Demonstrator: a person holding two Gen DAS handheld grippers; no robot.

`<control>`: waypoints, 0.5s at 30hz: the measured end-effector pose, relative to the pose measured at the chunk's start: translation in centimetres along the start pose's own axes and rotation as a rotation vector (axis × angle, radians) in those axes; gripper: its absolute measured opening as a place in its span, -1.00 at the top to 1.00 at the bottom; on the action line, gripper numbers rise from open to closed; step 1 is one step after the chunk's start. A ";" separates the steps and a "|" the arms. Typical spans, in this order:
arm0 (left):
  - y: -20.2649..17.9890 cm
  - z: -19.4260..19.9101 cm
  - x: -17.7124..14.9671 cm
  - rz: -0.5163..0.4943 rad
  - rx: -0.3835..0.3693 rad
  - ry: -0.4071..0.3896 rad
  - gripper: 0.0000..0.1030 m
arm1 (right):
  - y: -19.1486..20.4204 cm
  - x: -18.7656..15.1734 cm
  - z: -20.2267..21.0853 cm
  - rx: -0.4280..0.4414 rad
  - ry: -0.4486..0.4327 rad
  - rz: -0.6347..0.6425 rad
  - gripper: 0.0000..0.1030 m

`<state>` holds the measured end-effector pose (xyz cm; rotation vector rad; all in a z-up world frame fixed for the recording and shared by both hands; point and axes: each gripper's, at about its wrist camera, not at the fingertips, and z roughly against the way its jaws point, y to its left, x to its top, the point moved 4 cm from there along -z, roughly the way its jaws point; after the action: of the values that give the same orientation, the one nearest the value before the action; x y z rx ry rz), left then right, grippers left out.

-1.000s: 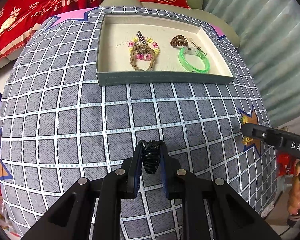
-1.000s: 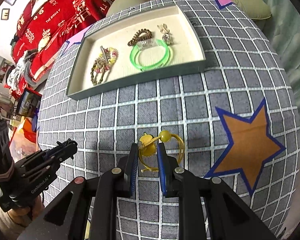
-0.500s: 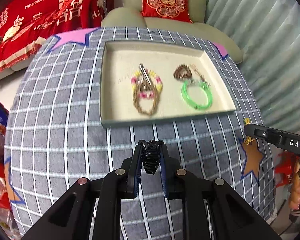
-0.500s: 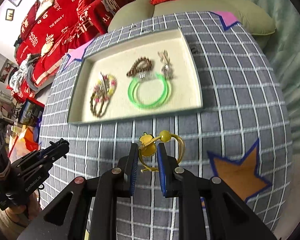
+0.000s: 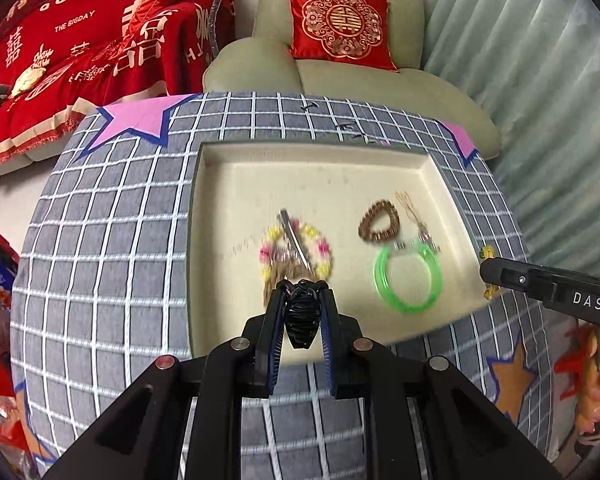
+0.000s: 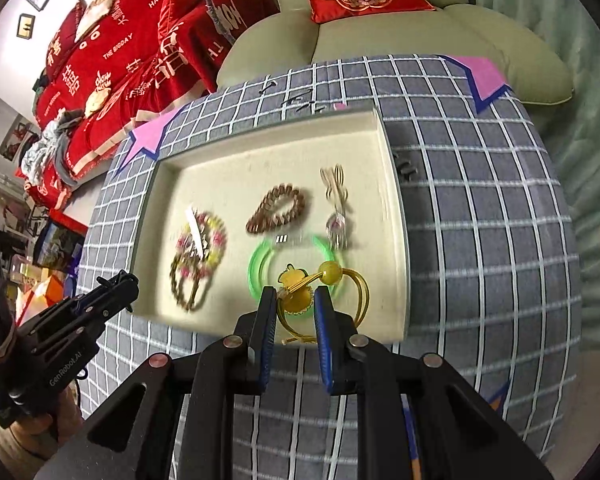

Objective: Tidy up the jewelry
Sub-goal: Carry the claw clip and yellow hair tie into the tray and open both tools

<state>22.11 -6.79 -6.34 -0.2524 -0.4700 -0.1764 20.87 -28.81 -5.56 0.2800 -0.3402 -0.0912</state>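
My left gripper (image 5: 302, 294) is shut on a black hair claw clip (image 5: 301, 318) and holds it above the near edge of the cream tray (image 5: 228, 184). My right gripper (image 6: 296, 294) is shut on a yellow hair tie with a bead (image 6: 330, 272), held over the tray's (image 6: 392, 200) near right part. In the tray lie a green bangle (image 5: 406, 274), a brown bead bracelet (image 5: 378, 224), a pink-and-yellow bead bracelet with a silver clip (image 5: 296, 248) and a small tasselled piece (image 5: 414, 216). The right gripper shows at the right in the left wrist view (image 5: 486, 270).
The tray sits on a round table with a grey grid cloth (image 5: 112, 216) bearing pink and orange stars. A pale armchair with a red cushion (image 5: 340, 28) stands behind. A red blanket (image 5: 72, 48) covers a sofa at the left. The left gripper shows low left in the right wrist view (image 6: 116, 288).
Both grippers have risen and moved forward over the tray, each still holding its piece. The tray's contents have not moved.
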 end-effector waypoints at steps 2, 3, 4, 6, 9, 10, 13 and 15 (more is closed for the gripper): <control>-0.1 -0.9 0.7 0.015 0.002 0.001 0.47 | -0.1 1.0 -0.7 -0.002 -0.001 0.004 0.60; -0.2 -1.3 1.0 0.020 0.003 0.003 0.47 | -0.2 1.4 -1.0 -0.003 -0.001 0.006 0.60; -0.3 -1.7 1.3 0.024 0.006 0.004 0.47 | -0.2 1.8 -1.3 -0.005 0.001 0.009 0.60; -0.5 -2.6 1.8 0.025 0.013 0.007 0.47 | -0.2 2.4 -2.0 -0.006 0.004 0.015 0.60; -1.0 -3.8 2.5 0.015 0.029 0.009 0.47 | -0.3 3.2 -2.9 -0.009 0.009 0.024 0.60; -1.1 -4.1 2.6 0.010 0.036 0.009 0.47 | -0.4 3.4 -3.3 -0.009 0.013 0.025 0.60; -1.4 -5.0 3.0 0.007 0.048 0.015 0.47 | -0.5 3.7 -4.2 -0.009 0.024 0.025 0.60; -1.5 -5.6 3.2 0.009 0.055 0.021 0.47 | -0.7 3.9 -4.6 -0.011 0.030 0.029 0.60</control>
<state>26.95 -10.14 -9.39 -0.1987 -0.4518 -0.1567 26.11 -28.80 -8.69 0.2656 -0.3137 -0.0606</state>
